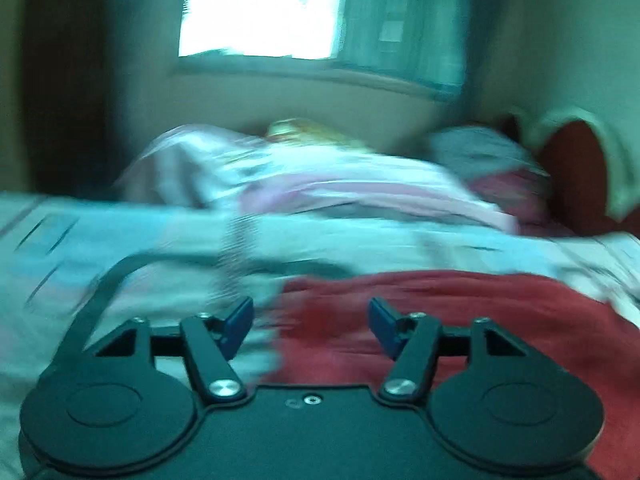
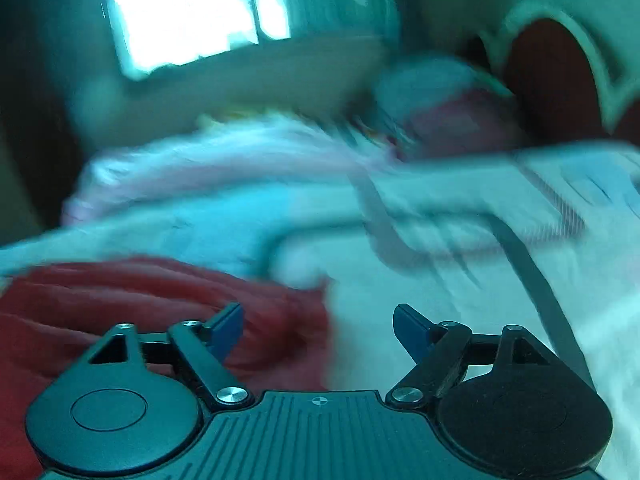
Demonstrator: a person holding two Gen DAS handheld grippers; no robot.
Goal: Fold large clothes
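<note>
Both views are motion-blurred. A red garment [image 1: 460,320] lies spread on the light patterned bed sheet [image 1: 100,248]. My left gripper [image 1: 311,324] is open and empty, hovering over the garment's left edge. In the right wrist view the red garment [image 2: 160,312] lies at lower left on the sheet [image 2: 420,280]. My right gripper [image 2: 318,330] is open and empty, over the garment's right edge.
A heap of pink and white cloth [image 1: 320,184] lies further back on the bed, with a grey and maroon pillow [image 1: 492,160] at the right. A bright window [image 1: 260,8] is in the wall behind. A dark strap [image 2: 536,280] crosses the sheet.
</note>
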